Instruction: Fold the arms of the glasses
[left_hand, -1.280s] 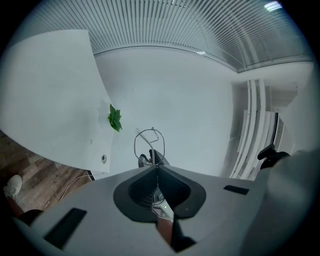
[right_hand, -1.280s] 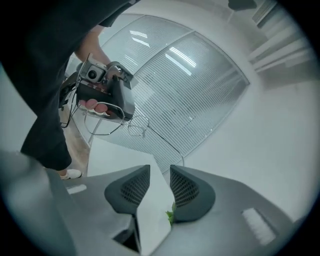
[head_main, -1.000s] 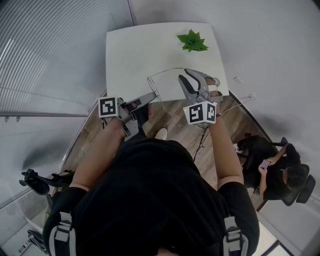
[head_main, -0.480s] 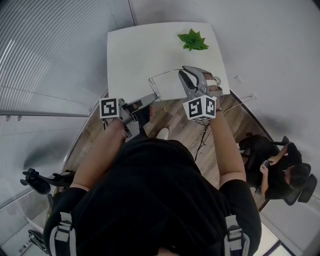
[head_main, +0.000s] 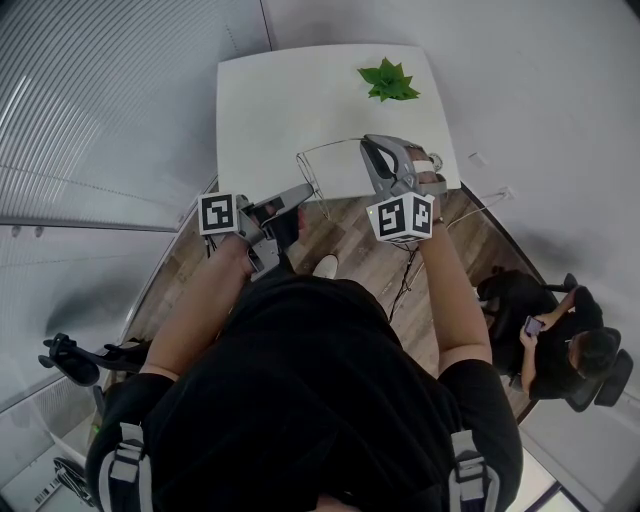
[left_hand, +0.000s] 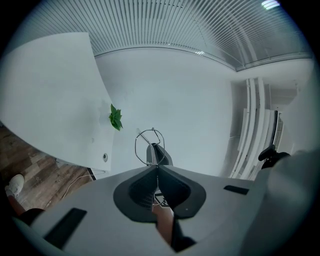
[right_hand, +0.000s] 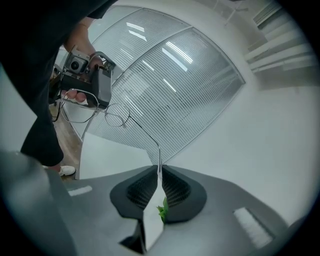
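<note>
A: What could we not make out?

B: The glasses (left_hand: 149, 146) were thin wire. In the head view we lost most of the frame against the white table (head_main: 300, 90). One lens ring read clearly in the gripper views, but we could not trace the second arm. Our own torso blocked the floor under the hands.

A: The tongs?

B: The left gripper (left_hand: 157, 166) was clenched on the wire just under that lens ring, and its jaws covered the pinch point itself. The right gripper (right_hand: 160, 169) was closing. Its jaws were nearly together, with the tip of one arm running down between them and the pads on the wire.

A: Position, and room to move?

B: We held the pair in the air between the two grippers, over the table's near edge and not touching it. The top was bare up to a green plant (head_main: 385, 82) near the far edge. A slatted wall (head_main: 100, 100) stood on the left, and a seated person (head_main: 545, 335) was well apart on the right.
</note>
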